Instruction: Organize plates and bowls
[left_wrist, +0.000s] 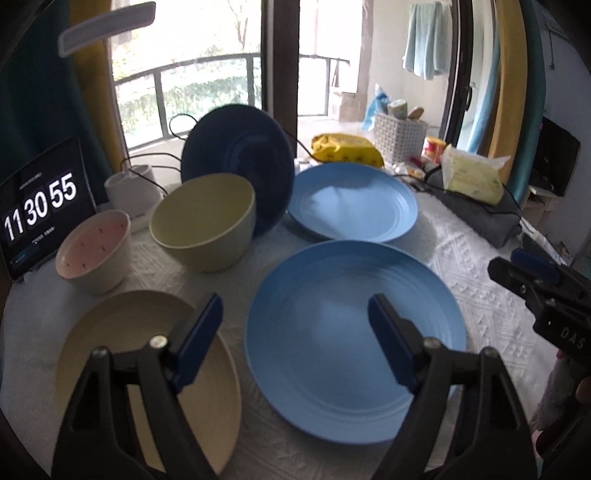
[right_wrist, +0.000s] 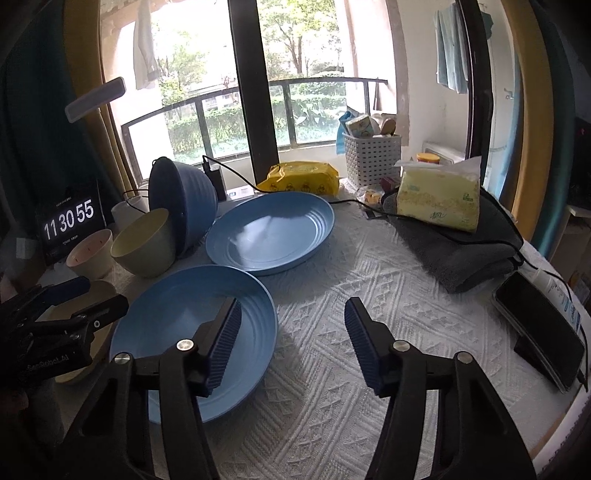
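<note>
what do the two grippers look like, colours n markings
Both are black plastic frames with silver bolts at the joints and dark blue ribbed pads on the fingers. The left gripper carries partly legible pale lettering on its body in the right wrist view; the right gripper shows "DAS" in the left wrist view.

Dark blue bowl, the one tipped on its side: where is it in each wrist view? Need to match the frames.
Left wrist: dark blue bowl sits upper centre-left, behind the yellow-green bowl, its underside facing the camera.
Right wrist: the dark blue bowl sits left of centre, seen from the side, rim towards the left.
Shared landmark: the clock display reading 11 30 55, left of the bowls in both.
</note>
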